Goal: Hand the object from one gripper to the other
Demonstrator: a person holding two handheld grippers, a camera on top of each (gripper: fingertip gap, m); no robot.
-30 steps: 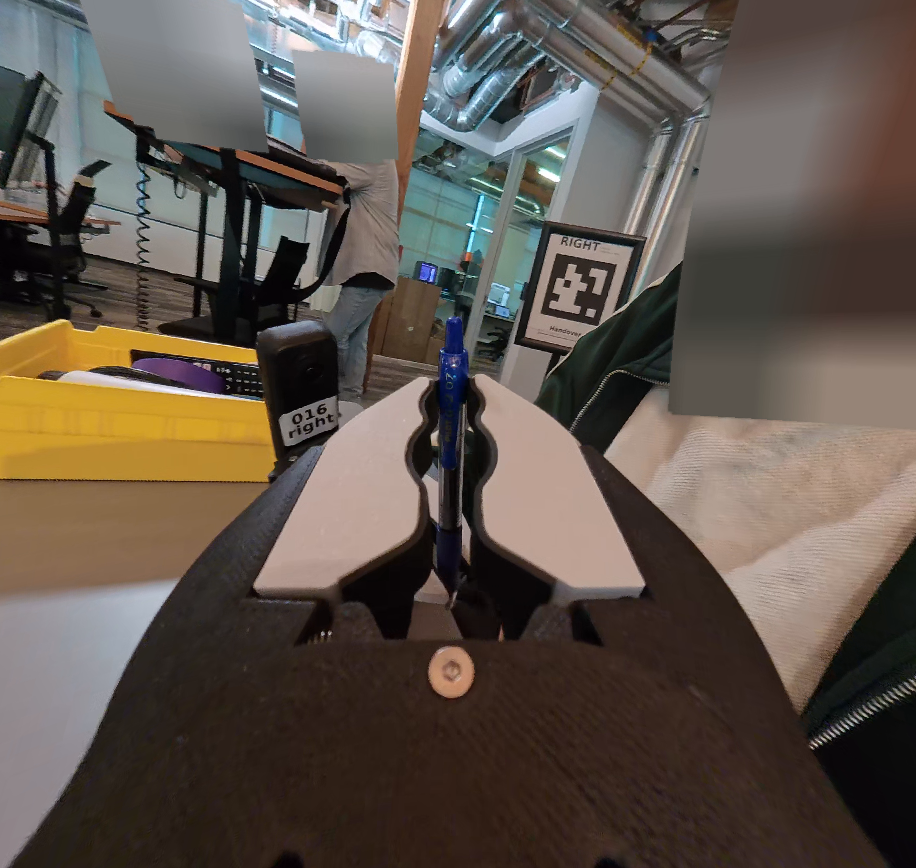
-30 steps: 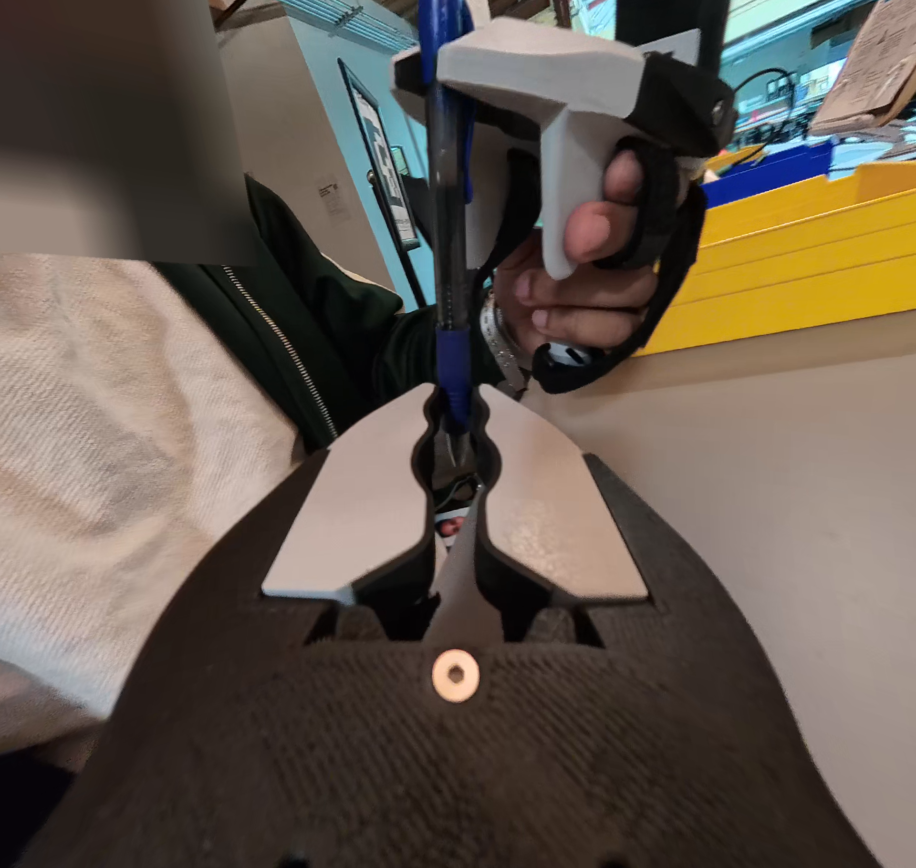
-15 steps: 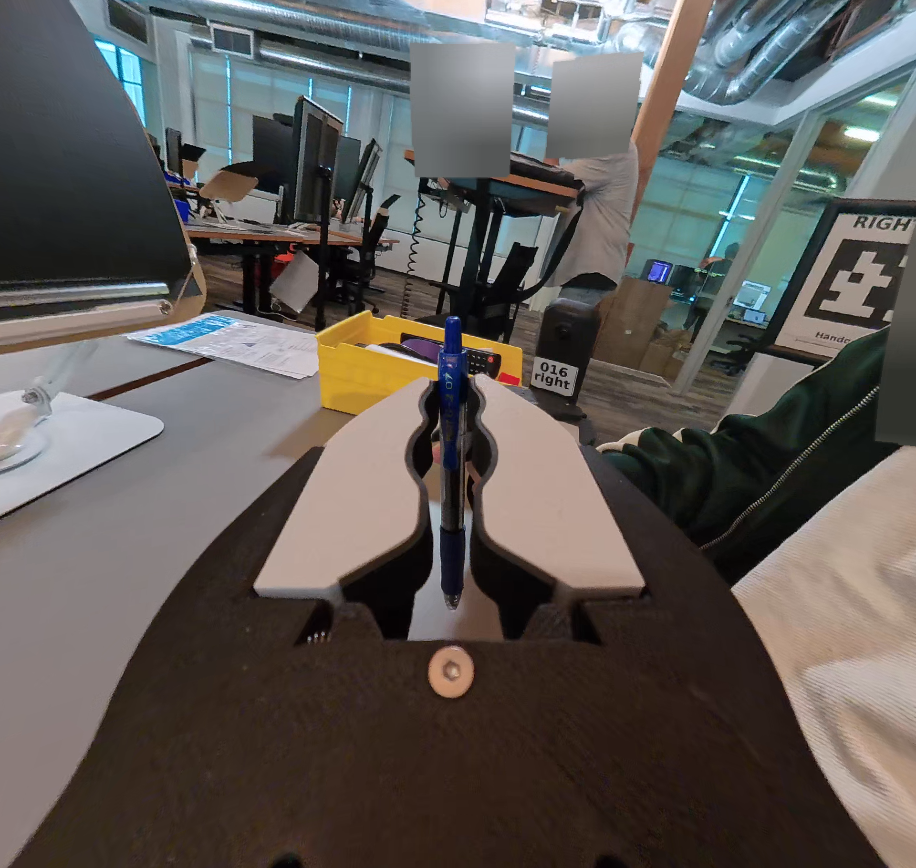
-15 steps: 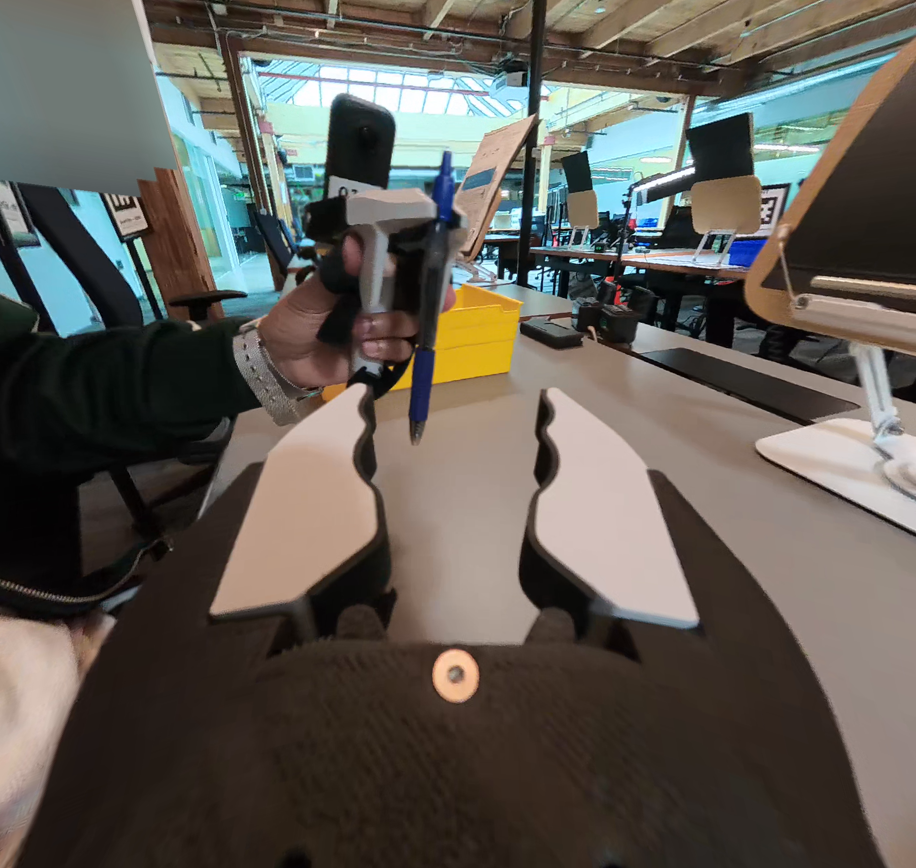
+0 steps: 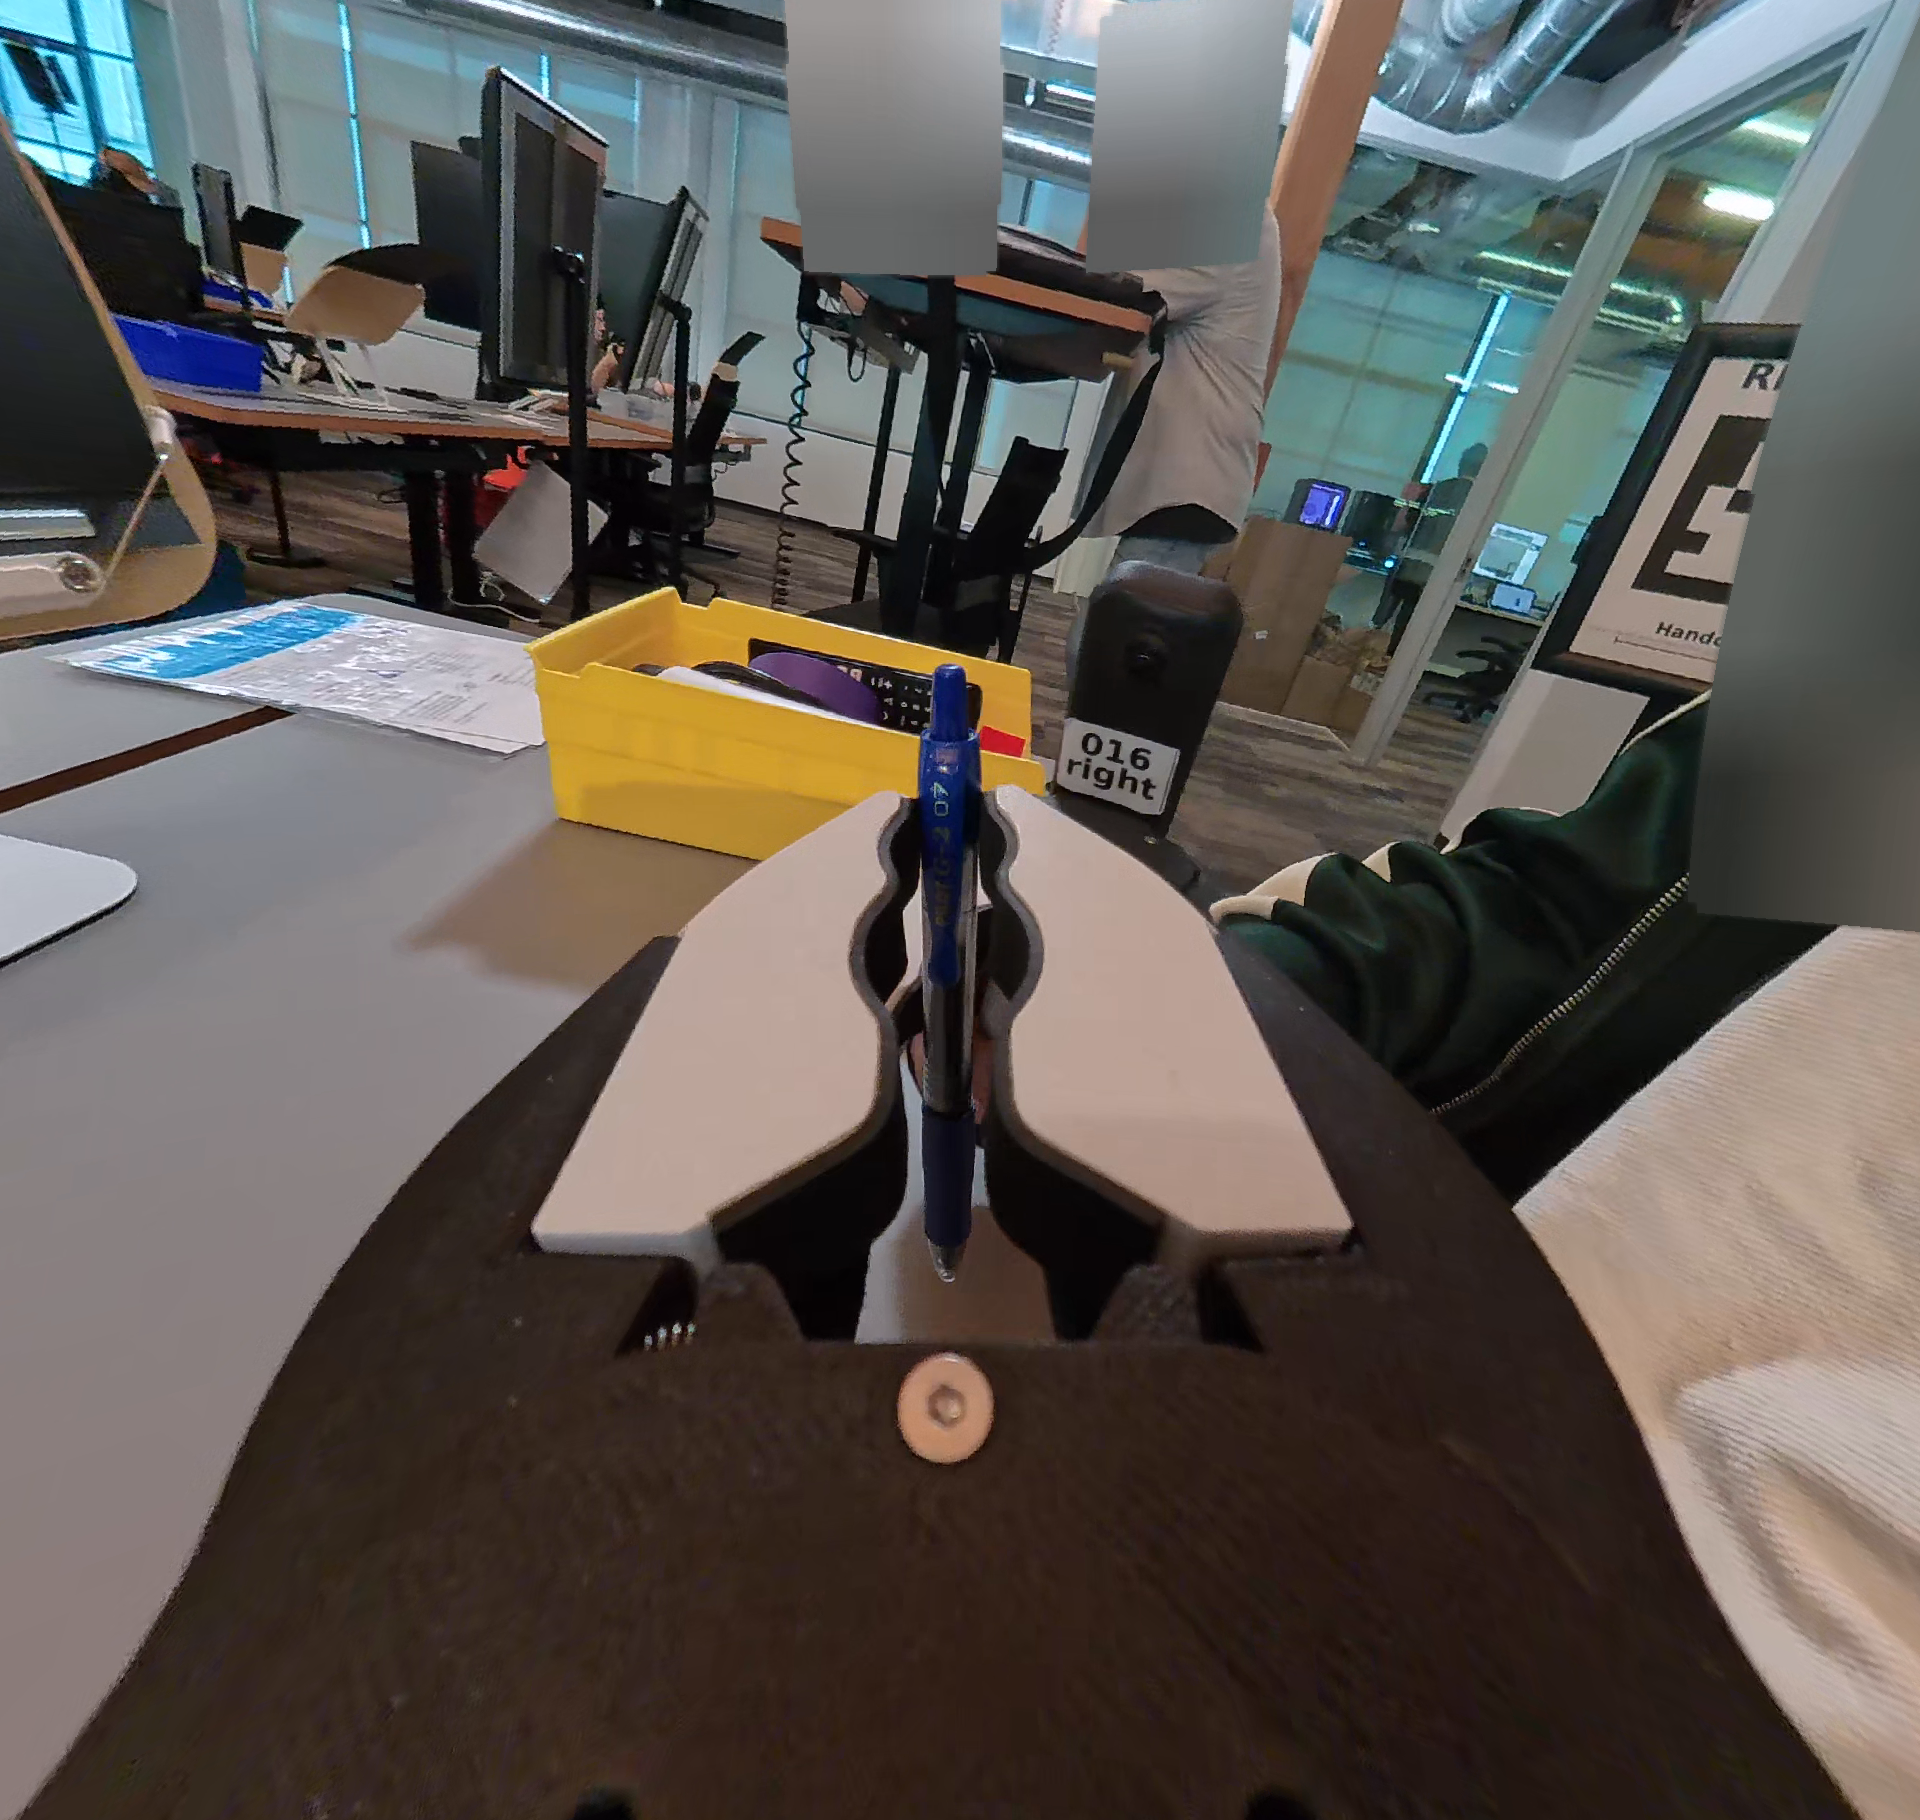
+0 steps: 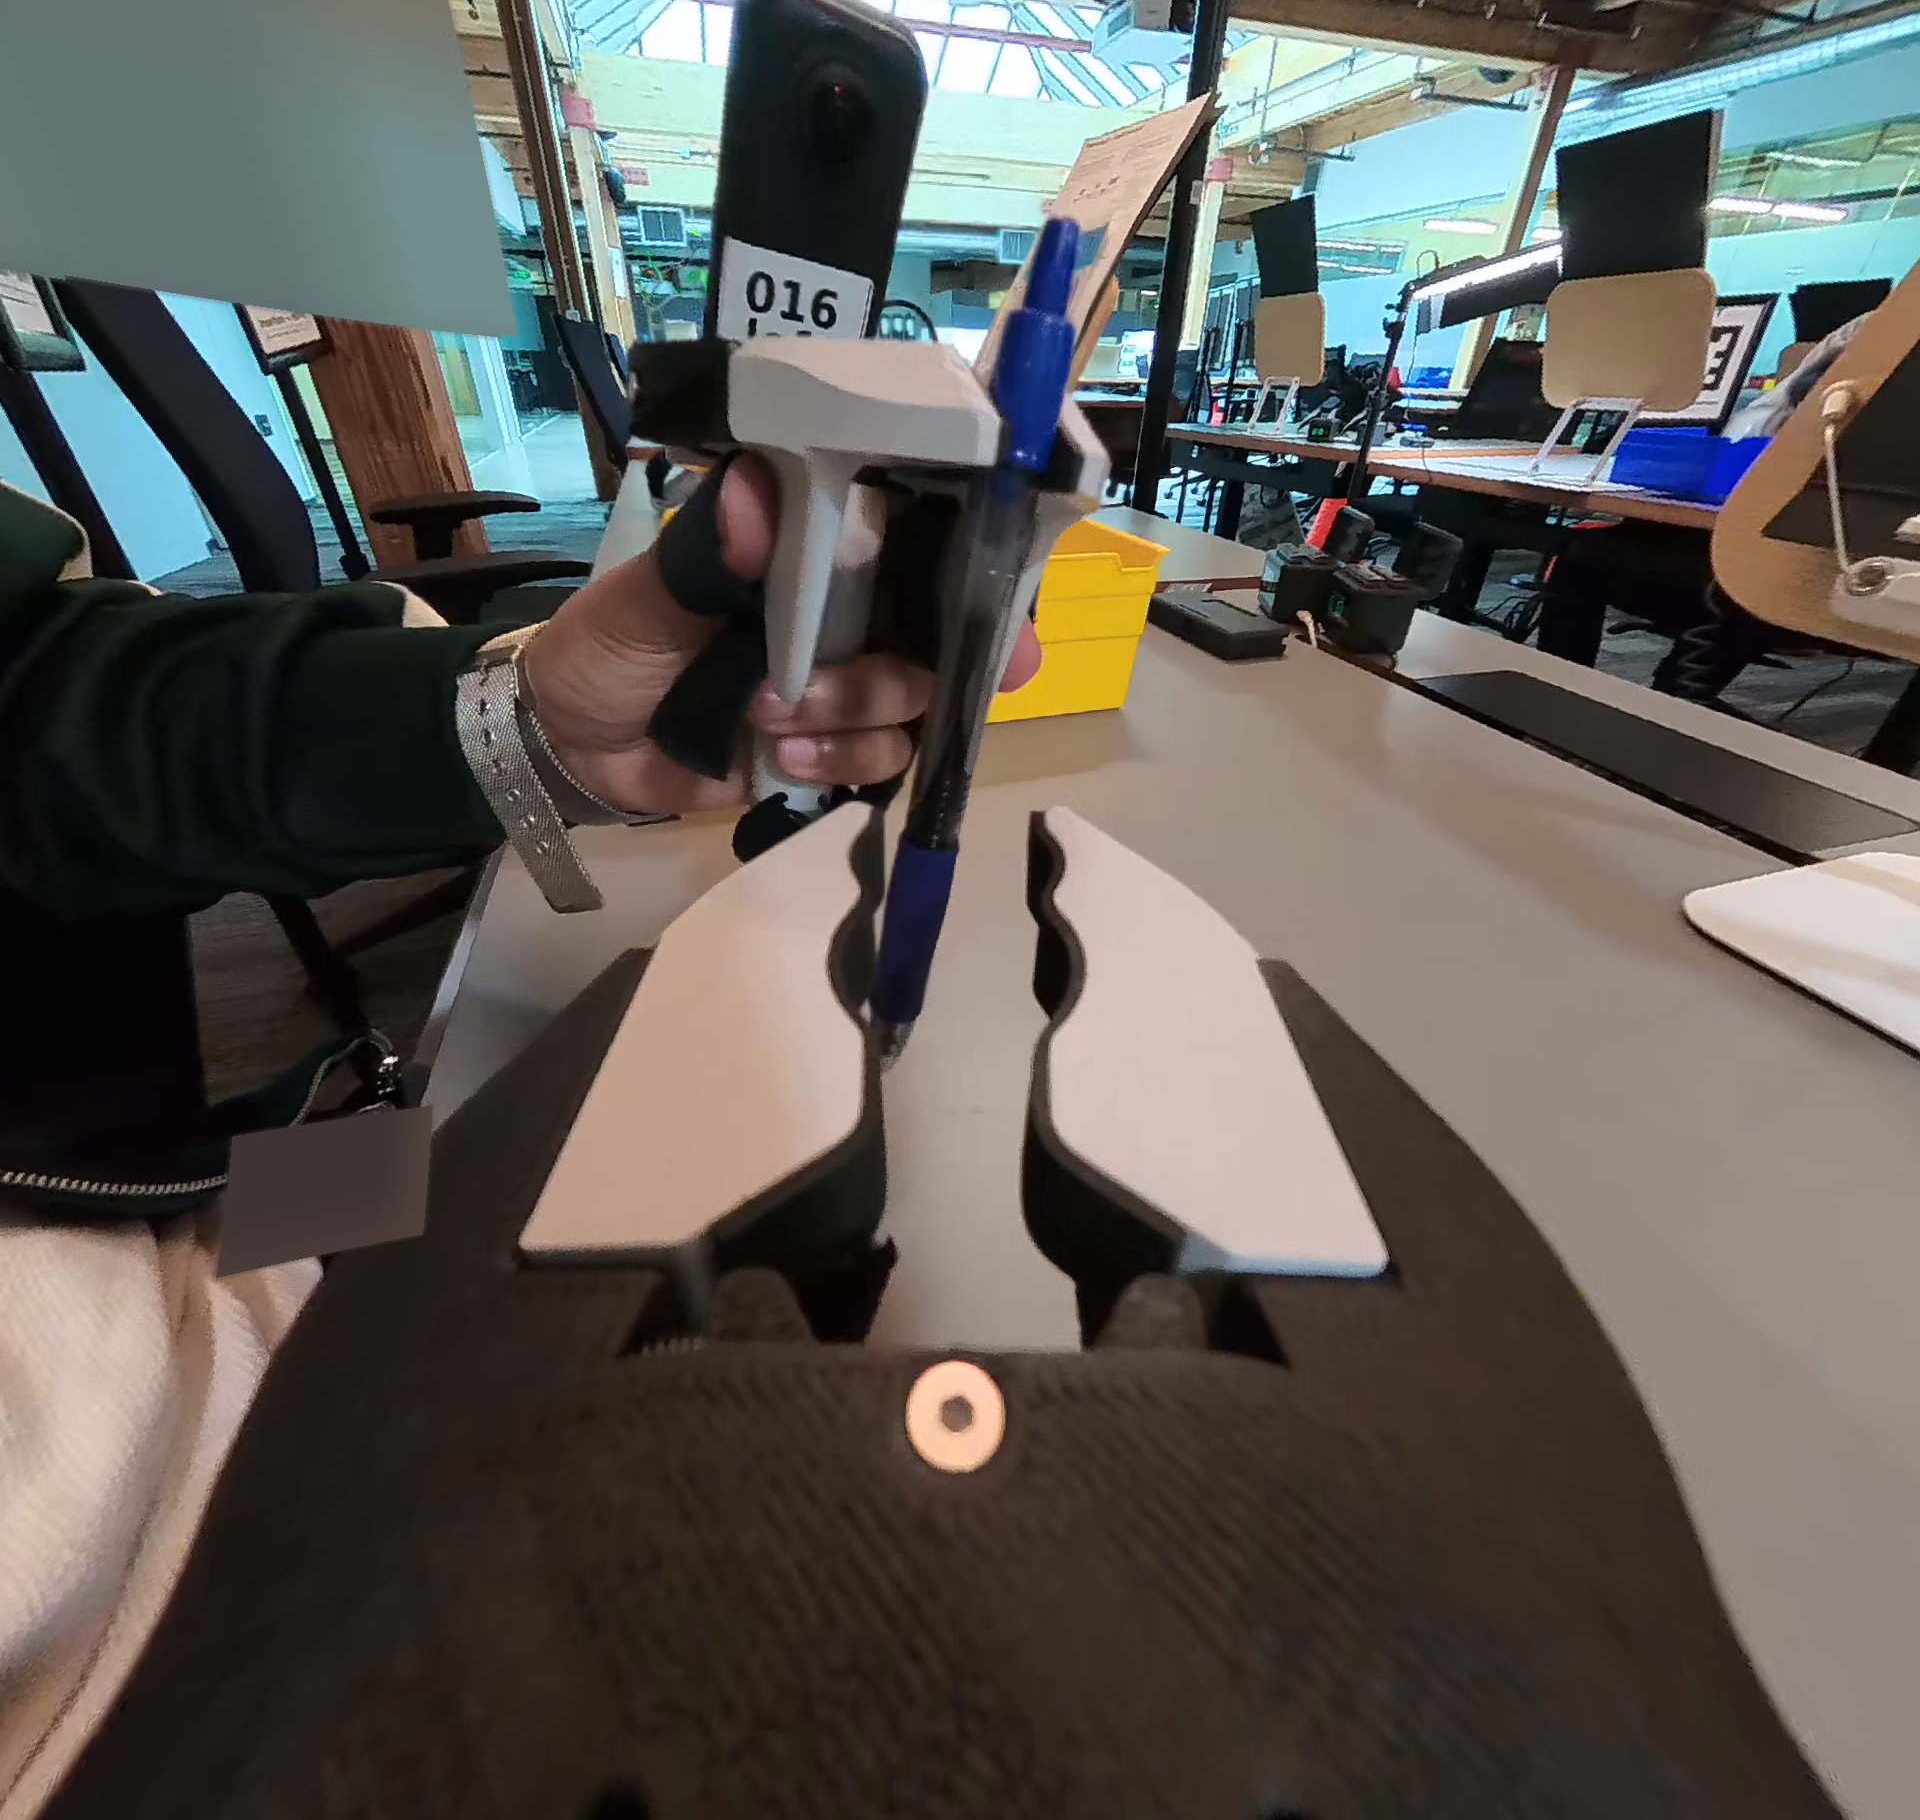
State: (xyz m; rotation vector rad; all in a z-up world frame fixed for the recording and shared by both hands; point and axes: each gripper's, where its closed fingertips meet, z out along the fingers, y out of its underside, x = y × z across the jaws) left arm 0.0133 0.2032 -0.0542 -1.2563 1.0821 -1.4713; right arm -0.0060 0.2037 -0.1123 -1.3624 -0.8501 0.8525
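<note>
A blue pen (image 5: 948,939) stands upright in my left gripper (image 5: 948,804), which is shut on its clear barrel, with the tip pointing down. In the right wrist view the left gripper (image 6: 1039,440), held by a hand, carries the pen (image 6: 940,731) in front of me. My right gripper (image 6: 956,820) is open. The pen's blue grip and tip hang between its two fingers, close to the left finger (image 6: 727,1022), and I cannot tell whether they touch. The right gripper's black camera (image 5: 1148,669) shows behind the pen.
A grey table (image 5: 260,1043) lies below both grippers. A yellow bin (image 5: 779,731) with several items stands at its far edge, with papers (image 5: 312,669) to its left. A white stand base (image 6: 1818,939) is on the right. A green sleeve (image 5: 1455,939) is close by. My hands' fingertips stand some 6 cm from each other.
One second ago my right gripper was closed around the pen's tip. It then opened and drew away. Now the pen's tip is between its open fingers again. The left gripper kept its hold.
</note>
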